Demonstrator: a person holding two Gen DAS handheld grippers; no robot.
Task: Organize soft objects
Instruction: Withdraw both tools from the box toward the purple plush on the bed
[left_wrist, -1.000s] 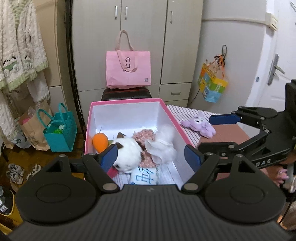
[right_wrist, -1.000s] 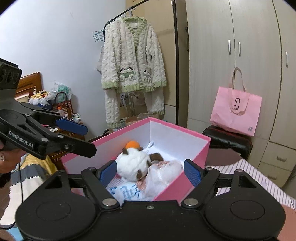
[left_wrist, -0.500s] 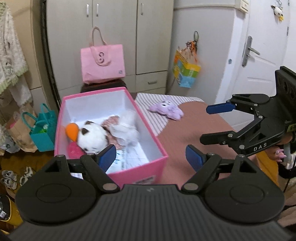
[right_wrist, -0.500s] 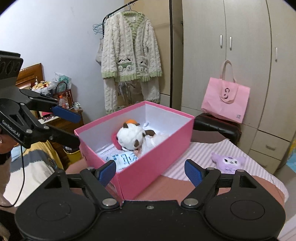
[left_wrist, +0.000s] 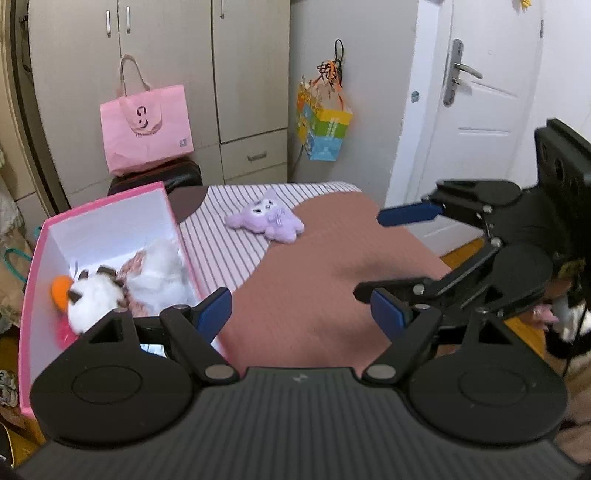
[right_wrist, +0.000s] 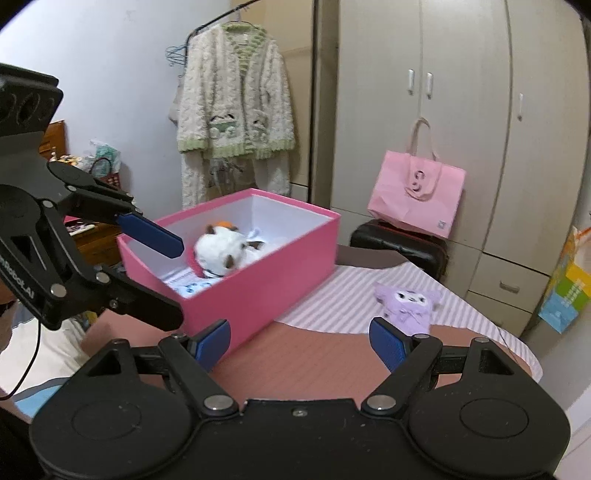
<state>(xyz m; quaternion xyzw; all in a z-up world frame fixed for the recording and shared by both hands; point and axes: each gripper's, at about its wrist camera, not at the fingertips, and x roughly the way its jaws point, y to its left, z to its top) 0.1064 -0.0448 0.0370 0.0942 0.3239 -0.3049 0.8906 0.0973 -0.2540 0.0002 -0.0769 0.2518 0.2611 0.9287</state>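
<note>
A pink box (left_wrist: 35, 258) (right_wrist: 273, 284) stands on the table and holds a white plush with an orange cap (left_wrist: 92, 299) (right_wrist: 218, 254) and other soft items. A purple plush (left_wrist: 266, 221) (right_wrist: 406, 302) lies on the striped cloth (left_wrist: 221, 251), apart from the box. My left gripper (left_wrist: 301, 314) is open and empty beside the box's right wall; it also shows in the right wrist view (right_wrist: 166, 277). My right gripper (right_wrist: 301, 339) is open and empty over the brown table (right_wrist: 314, 362), the purple plush ahead to its right; it also shows in the left wrist view (left_wrist: 388, 254).
A pink tote bag (left_wrist: 146, 122) (right_wrist: 417, 195) rests on a dark stool by the wardrobe. A colourful bag (left_wrist: 323, 129) hangs on the wall near a white door (left_wrist: 480, 110). A knitted cardigan (right_wrist: 232, 99) hangs on a rack. The table edge drops off at the right.
Both grippers have pulled back from over the box and swung right. The purple plush and brown table top now fill the middle. Both stay open.
</note>
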